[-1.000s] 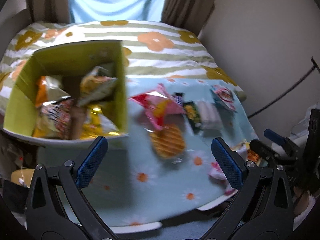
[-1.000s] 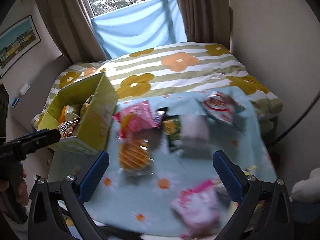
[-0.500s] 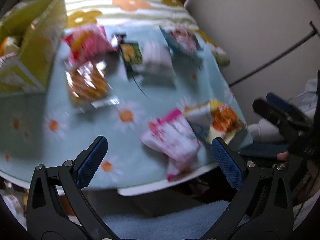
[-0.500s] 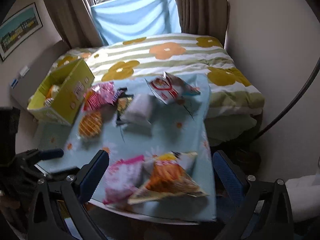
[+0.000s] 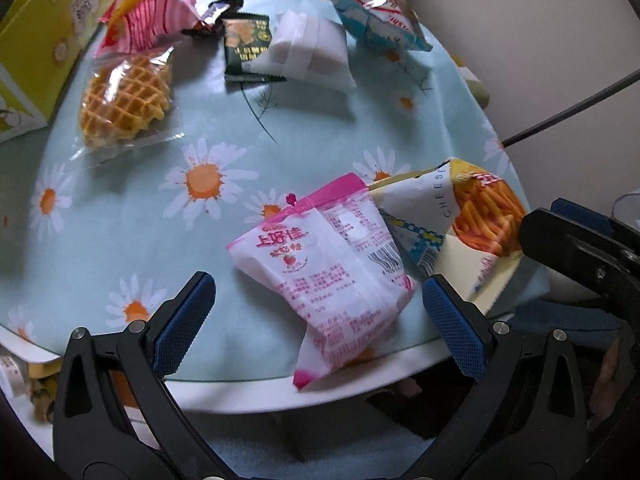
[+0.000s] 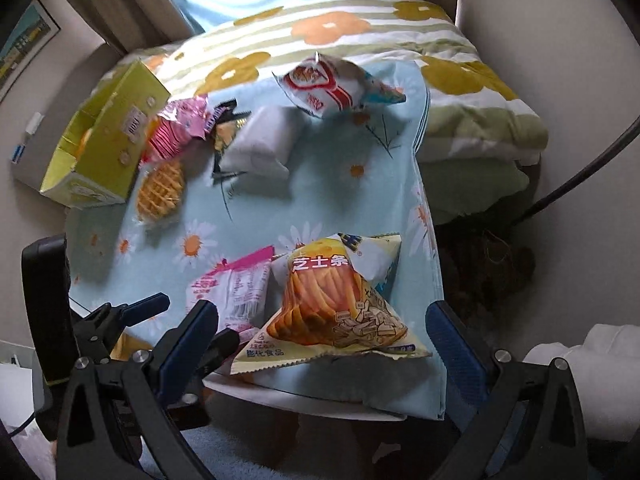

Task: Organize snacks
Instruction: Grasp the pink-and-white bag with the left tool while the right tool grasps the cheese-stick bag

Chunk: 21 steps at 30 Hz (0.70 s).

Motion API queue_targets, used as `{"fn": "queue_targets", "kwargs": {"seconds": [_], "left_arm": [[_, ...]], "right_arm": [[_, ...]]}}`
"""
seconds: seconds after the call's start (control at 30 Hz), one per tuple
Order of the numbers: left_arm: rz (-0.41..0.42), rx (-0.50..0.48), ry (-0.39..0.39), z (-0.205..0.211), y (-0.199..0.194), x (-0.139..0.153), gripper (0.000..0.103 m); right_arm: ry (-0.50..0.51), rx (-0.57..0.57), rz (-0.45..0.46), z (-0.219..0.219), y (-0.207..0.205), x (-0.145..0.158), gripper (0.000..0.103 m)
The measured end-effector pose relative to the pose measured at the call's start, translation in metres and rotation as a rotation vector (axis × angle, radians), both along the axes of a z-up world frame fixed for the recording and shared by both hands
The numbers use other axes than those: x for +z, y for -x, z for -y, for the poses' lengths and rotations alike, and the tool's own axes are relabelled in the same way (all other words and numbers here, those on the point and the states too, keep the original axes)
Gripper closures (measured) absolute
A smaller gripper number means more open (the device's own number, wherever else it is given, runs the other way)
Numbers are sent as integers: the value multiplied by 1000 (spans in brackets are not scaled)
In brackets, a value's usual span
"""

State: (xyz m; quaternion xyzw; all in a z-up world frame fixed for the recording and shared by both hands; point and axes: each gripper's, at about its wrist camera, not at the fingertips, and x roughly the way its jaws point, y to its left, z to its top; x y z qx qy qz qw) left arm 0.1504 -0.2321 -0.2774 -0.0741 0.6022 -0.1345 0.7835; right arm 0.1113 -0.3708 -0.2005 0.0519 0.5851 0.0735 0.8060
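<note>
Snacks lie on a daisy-print tablecloth (image 5: pixel 120 216). A pink-and-white strawberry packet (image 5: pixel 332 268) lies at the near edge, between my open left gripper's (image 5: pixel 316 312) fingers. It also shows in the right wrist view (image 6: pixel 232 292). A cheese-stick bag (image 6: pixel 332 304) lies beside it, in front of my open right gripper (image 6: pixel 324 336), and shows in the left wrist view (image 5: pixel 464 220). Further back lie a waffle (image 5: pixel 124 104), a pink bag (image 5: pixel 148 20), a dark green packet (image 5: pixel 244 44), a white packet (image 5: pixel 308 48) and a red-and-white bag (image 5: pixel 376 12). A yellow box (image 6: pixel 104 140) stands at the left.
A bed with a flowered quilt (image 6: pixel 340 32) lies behind the table. A wall (image 6: pixel 580 80) and a dark cable (image 6: pixel 580 176) are on the right. The left gripper's frame (image 6: pixel 100 320) shows low left in the right wrist view.
Both grippers swung right, from the yellow box to the table's near right corner, and came lower. The strawberry packet and cheese-stick bag now sit close in front. Both stayed open.
</note>
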Motion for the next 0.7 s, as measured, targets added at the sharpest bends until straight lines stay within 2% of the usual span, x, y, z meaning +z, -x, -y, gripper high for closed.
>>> {"fn": "queue_targets", "kwargs": {"seconds": [0.3,0.43,0.53,0.6,0.7], "left_arm": [[-7,-6,35,14,-5,-19,9],[-29,-22,58,24,-1,-25,27],[-7,-44,22,34,2,-25,33],[4,-49,12,37,3,-25,36],[22,-58,-3,39,5,-25,43]], "right_arm": [[87,72,-35,-12,-16,-18,0],[144,129,-28,-17,-18,-21,0],[165,164,-32,-19,-20,-24,9],[173,185,-35,-21,-21,-26,19],[170,208,-31,-23,-23,-28,26]]}}
